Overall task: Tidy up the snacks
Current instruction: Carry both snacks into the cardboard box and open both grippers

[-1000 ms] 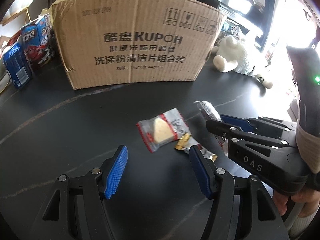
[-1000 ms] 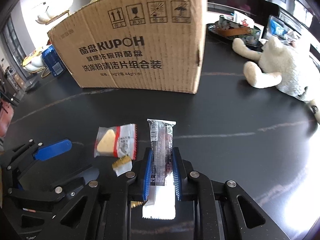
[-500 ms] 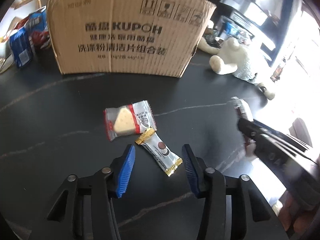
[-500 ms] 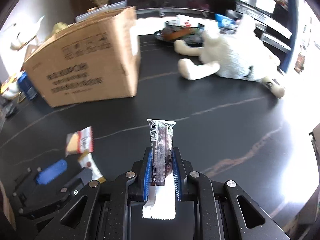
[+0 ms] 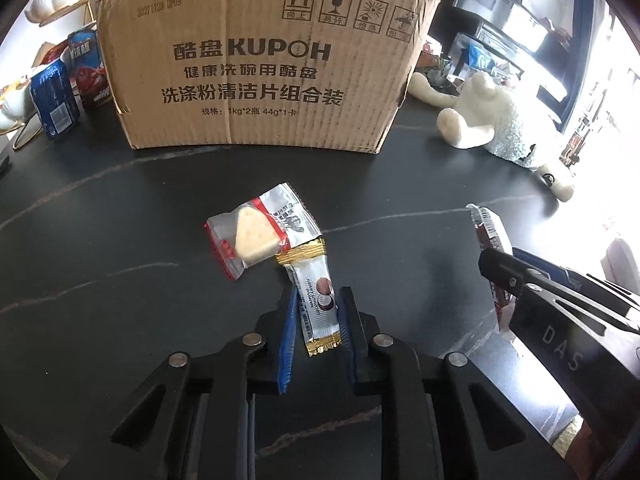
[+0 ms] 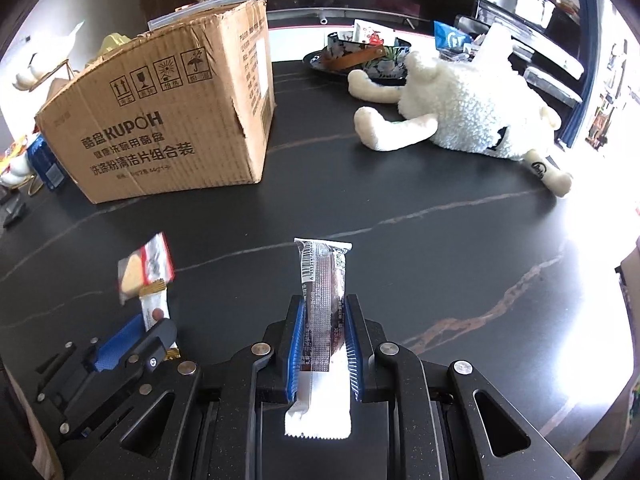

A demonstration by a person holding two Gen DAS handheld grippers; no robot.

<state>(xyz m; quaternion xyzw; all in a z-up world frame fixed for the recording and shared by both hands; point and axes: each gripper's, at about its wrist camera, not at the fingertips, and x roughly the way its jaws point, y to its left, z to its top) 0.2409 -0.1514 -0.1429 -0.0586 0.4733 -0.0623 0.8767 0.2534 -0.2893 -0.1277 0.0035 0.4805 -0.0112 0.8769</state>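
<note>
From the left wrist camera, the left gripper [image 5: 318, 312] had its blue pads clamped on a small white candy bar with gold crimped ends [image 5: 316, 292], which lay on the black marble-veined table [image 5: 120, 280]. Touching the bar's far end was a clear wrapper with red trim holding a wedge-shaped biscuit [image 5: 260, 234]. Beyond stood a cardboard box printed KUPOH [image 5: 260, 68], with blue snack packets [image 5: 54, 100] to its left and a white plush lamb [image 5: 492, 120] to its right. At the right edge, the right gripper [image 5: 494, 264] held a dark wrapped bar [image 5: 488, 228] clear of the tabletop.

From the right wrist camera, the right gripper [image 6: 323, 332] was closed tight on the long dark snack bar in a clear wrapper [image 6: 322, 300], its barcoded end sticking out forward. The left gripper [image 6: 158, 326] sat low at the left, pinching the candy bar [image 6: 154, 312] just below the biscuit packet [image 6: 144, 266]. The box [image 6: 168, 120] and the lamb [image 6: 460, 108] stood further back, a patterned dish [image 6: 360, 60] behind them.
</note>
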